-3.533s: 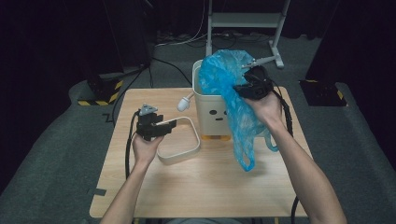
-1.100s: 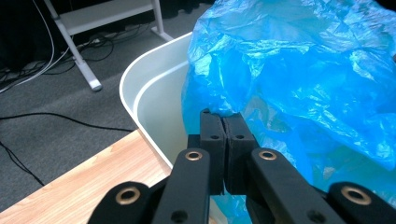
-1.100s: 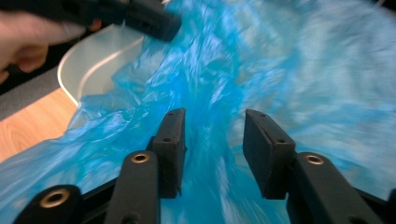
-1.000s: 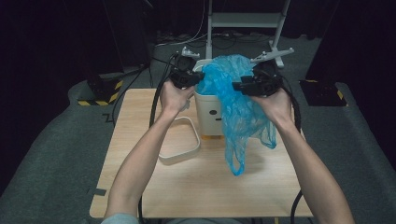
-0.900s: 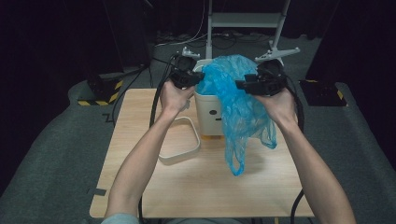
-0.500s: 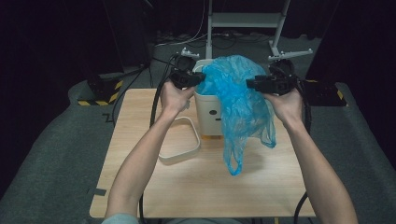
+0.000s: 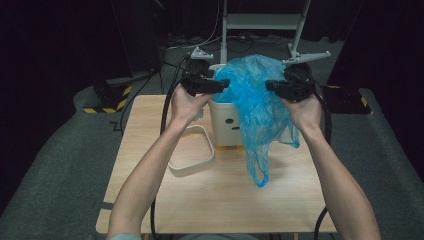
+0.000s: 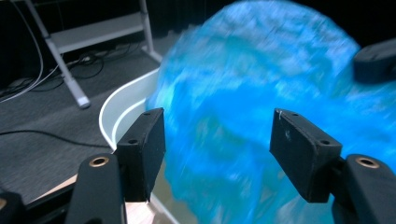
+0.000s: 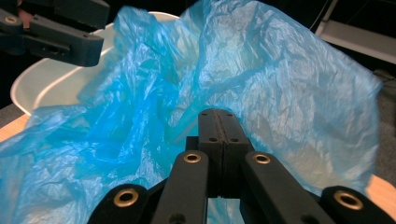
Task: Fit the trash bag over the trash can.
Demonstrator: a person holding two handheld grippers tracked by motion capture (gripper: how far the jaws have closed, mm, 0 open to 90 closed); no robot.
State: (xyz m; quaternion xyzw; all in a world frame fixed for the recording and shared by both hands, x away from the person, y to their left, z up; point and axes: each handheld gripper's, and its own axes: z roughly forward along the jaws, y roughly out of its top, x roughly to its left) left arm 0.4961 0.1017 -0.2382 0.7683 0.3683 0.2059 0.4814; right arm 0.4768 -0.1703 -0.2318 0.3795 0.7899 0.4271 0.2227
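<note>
1. Over the white bin (image 7: 227, 117) at the table's (image 7: 150, 200) far edge, a blue plastic bag (image 7: 257, 107) billows above the rim and hangs down the bin's front right side.
2. Left of the bin's mouth, the left gripper (image 7: 212, 86) has just been opening; its jaws stand apart, the bag's edge between them untouched.
3. Right of the bin, the right gripper (image 7: 272, 86) has just clamped shut, pinching the bag's film.
4. Beside the bin's left foot lies a white ring frame (image 7: 192, 150).
</note>
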